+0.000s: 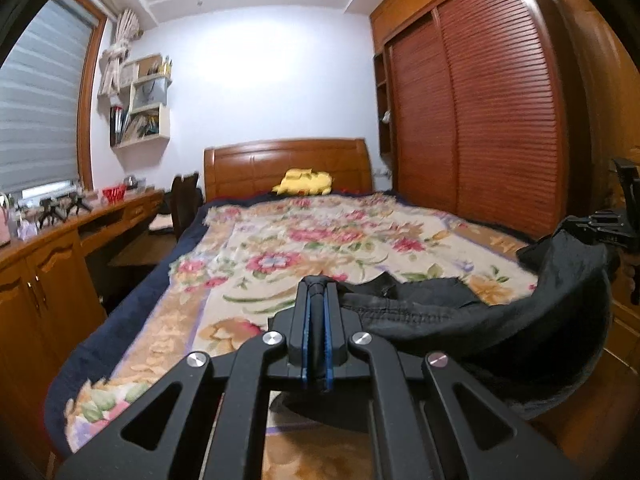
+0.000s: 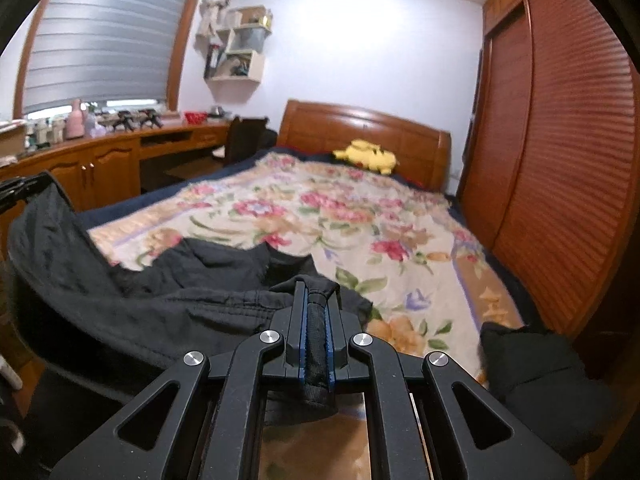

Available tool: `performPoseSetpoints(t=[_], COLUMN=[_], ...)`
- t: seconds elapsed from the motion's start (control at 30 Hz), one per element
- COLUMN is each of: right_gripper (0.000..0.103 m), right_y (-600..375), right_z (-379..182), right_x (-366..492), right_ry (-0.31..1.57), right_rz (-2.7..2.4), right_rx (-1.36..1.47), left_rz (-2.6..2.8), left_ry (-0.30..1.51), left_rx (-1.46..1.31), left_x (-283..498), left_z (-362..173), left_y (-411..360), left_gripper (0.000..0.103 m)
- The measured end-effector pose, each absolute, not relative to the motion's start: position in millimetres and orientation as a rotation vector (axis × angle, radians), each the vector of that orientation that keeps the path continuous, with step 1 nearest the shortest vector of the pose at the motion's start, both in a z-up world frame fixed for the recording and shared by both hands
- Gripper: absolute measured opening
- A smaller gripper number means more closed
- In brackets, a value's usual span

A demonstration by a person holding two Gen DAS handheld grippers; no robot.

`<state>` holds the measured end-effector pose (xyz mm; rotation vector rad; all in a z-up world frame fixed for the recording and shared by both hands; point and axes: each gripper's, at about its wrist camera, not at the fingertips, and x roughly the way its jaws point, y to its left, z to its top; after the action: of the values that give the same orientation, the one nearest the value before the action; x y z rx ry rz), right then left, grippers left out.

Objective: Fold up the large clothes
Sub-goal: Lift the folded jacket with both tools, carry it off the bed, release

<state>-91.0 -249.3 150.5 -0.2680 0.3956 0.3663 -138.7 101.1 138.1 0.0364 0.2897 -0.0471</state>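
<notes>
A large black garment [image 1: 500,320] hangs stretched between my two grippers over the foot of a bed with a floral blanket [image 1: 320,240]. My left gripper [image 1: 317,286] is shut on one edge of it. My right gripper [image 2: 316,294] is shut on another edge, with fabric [image 2: 140,280] bunched between the blue pads. The right gripper shows at the far right of the left wrist view [image 1: 608,228]. The left gripper shows at the far left of the right wrist view [image 2: 16,190]. Part of the garment droops below the bed edge [image 2: 540,384].
A yellow plush toy [image 1: 304,182] lies by the wooden headboard [image 1: 284,160]. A slatted wardrobe [image 1: 480,120] stands along the bed's right side. A wooden desk [image 1: 60,240] with small items and a chair [image 1: 186,200] is on the left, under a window.
</notes>
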Motion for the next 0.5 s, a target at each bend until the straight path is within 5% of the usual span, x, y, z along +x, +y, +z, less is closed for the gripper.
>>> performPoseSetpoints(t=[0.5], right_gripper=[0.004], right_y=[-224], right_z=[28], right_x=[53], right_ry=[0.614], right_rz=[0.326], right_rx=[-0.309], left_rz=[0.023], left_ry=[0.465], left_rx=[-0.008], left_x=[-1], left_z=[45], left_y=[122], left_gripper=[0.003])
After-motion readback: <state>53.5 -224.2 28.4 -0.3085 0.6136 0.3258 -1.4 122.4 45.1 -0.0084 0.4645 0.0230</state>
